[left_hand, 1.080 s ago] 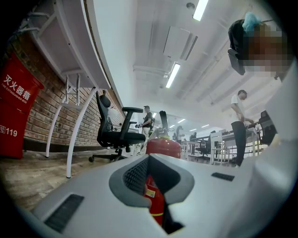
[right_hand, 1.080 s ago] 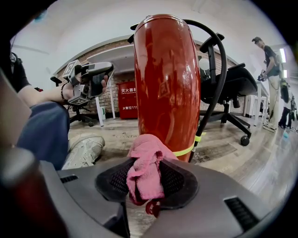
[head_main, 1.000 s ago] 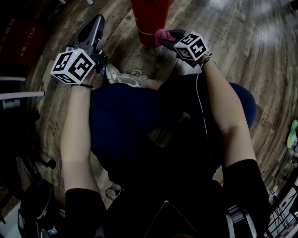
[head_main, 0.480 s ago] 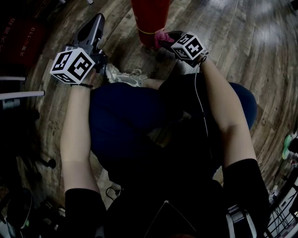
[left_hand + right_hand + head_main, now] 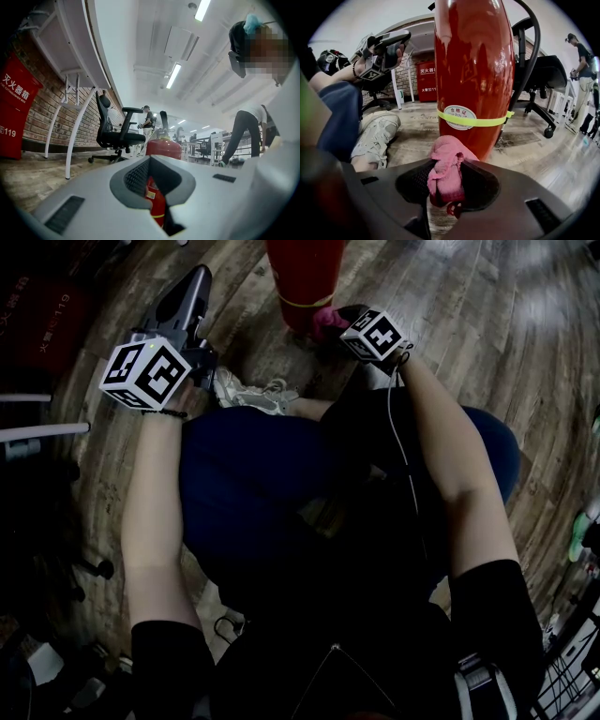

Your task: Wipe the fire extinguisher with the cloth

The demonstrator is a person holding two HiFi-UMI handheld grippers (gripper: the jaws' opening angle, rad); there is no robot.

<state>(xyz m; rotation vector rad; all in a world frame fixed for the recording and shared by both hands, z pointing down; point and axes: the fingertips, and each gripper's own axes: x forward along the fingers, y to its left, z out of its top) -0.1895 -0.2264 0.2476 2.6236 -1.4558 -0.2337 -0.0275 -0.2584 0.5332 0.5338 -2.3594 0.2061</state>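
The right gripper's [image 5: 445, 161] jaws are clenched on a bunched pink cloth [image 5: 446, 176], which fills the gap between them and bulges out past the tips. The front of the cloth touches the foot of the red fire extinguisher [image 5: 473, 70], just under its yellow band [image 5: 487, 121] and round label [image 5: 459, 116]. The extinguisher stands upright on the wooden floor [image 5: 553, 164], directly ahead of the person's knees.

To the left of it, a pale shoe [image 5: 375, 136] rests on the floor beside a blue trouser leg [image 5: 333, 117].

The left gripper [image 5: 151, 159] is held up in the air off to the left, well apart from the extinguisher. Its jaws are pressed together with nothing between them; the extinguisher shows only through the opening behind their tips. In the head view this gripper points forward, its marker cube [image 5: 145, 372] over the hand.

Farther back, a black office chair [image 5: 543, 70] stands behind the extinguisher, a red box [image 5: 426, 82] sits against the brick wall, and a person [image 5: 581, 65] stands at the far right.
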